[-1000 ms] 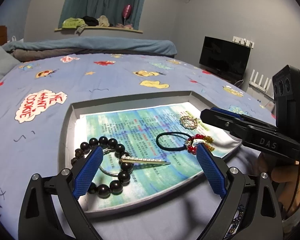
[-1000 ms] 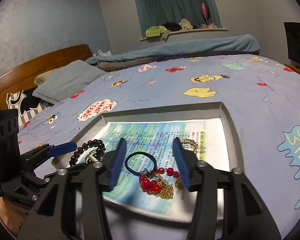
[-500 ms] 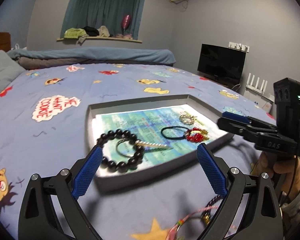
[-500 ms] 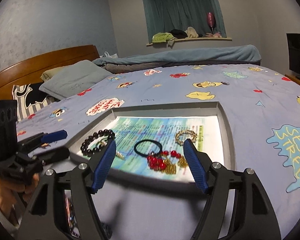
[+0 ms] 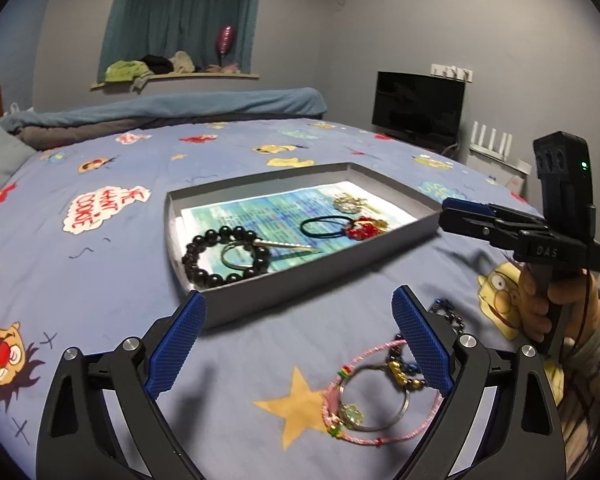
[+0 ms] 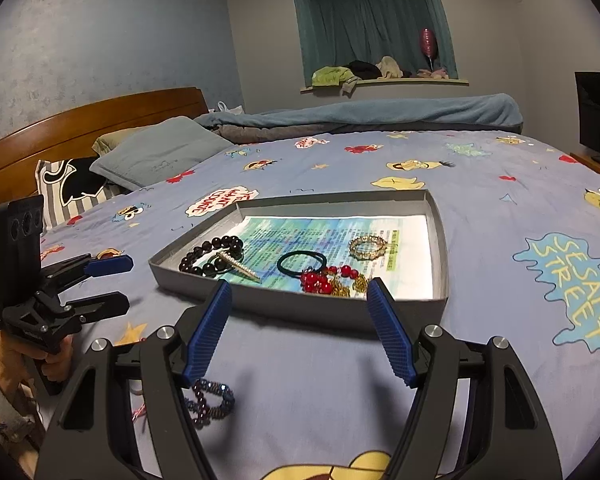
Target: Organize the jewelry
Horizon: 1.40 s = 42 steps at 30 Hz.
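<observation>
- The left gripper (image 5: 298, 344) is held above the bedspread (image 5: 100, 280) on the near side of the grey tray (image 5: 300, 292), its jaws spread wide and nothing between them.
- In the tray, from left to right, are seen a black bead bracelet (image 5: 224, 256) with a pearl hair clip (image 5: 288, 245) laid across it, a black hair tie (image 5: 324, 227), a red bead and gold chain piece (image 5: 364, 229) and a gold bracelet (image 5: 350, 203).
- Loose jewelry is left on the bedspread outside the tray: a pink cord bracelet (image 5: 374, 400) with a metal ring just beside the left gripper's right finger, and a dark purple bead bracelet (image 6: 210, 400) below the right gripper's left finger.
- The right gripper (image 6: 298, 330) is likewise released and empty, well back from the tray's near wall.
- The step in hand is judged to be the fetching of the next loose piece; a descent onto the pink cord bracelet or the purple beads is called for, with the jaws closed on a thin strand lying flat on soft cloth.
- Compared with a second ago, both grippers have been drawn back from over the tray, the right one's jaws have been opened wider, and the loose pieces have come into view.
</observation>
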{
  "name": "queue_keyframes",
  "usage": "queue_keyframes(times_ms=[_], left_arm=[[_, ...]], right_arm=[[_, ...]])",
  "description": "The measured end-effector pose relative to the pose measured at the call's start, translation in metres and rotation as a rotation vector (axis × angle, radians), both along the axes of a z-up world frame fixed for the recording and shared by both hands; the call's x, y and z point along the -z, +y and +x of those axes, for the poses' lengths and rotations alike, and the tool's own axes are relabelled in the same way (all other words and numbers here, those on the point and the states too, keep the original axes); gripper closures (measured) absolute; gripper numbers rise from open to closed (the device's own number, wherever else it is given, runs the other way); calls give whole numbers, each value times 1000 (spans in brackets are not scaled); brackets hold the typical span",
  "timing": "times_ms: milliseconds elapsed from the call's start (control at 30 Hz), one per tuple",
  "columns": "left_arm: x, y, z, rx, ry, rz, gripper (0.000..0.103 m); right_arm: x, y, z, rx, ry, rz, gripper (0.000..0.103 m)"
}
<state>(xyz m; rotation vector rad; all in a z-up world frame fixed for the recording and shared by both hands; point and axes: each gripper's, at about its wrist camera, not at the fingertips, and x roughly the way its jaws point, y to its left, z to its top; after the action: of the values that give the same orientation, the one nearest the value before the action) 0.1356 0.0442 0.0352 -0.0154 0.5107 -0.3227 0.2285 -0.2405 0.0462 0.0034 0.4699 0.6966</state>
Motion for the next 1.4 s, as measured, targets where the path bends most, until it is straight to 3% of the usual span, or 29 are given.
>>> queue_keyframes(times_ms=[167, 233, 367, 567, 633, 733, 800, 900, 1167, 1267, 1333, 1400], left_arm=[[3, -8, -9, 59, 1, 22, 11], [6, -11, -9, 76, 18, 38, 17], [16, -18, -7, 115, 78, 70, 40], [22, -27, -7, 143, 96, 108, 40], [23, -28, -7, 151, 104, 115, 44], [25, -31, -6, 174, 117, 121, 63], [25, -32, -7, 182, 117, 127, 84], [22, -32, -11, 186, 96, 122, 100], [8, -9, -11, 86, 48, 48, 102], [10, -5, -10, 115, 78, 27, 102], [14, -10, -10, 150, 103, 38, 95], [18, -16, -10, 161, 116, 63, 77]], right_arm=[[3, -3, -6, -7, 3, -5, 33], [3, -4, -7, -9, 5, -3, 33], [3, -7, -7, -6, 13, 4, 32], [3, -9, -6, -7, 21, 9, 32], [3, -8, -7, -10, 21, 6, 32], [3, -6, -7, -15, 21, 0, 32], [3, -5, -8, -20, 21, -2, 32], [4, -3, -9, -33, 23, -5, 32], [8, 7, -13, -106, 49, -26, 32], [12, 15, -19, -152, 51, -63, 32], [13, 20, -21, -158, 42, -85, 32], [13, 22, -23, -161, 39, -95, 32]])
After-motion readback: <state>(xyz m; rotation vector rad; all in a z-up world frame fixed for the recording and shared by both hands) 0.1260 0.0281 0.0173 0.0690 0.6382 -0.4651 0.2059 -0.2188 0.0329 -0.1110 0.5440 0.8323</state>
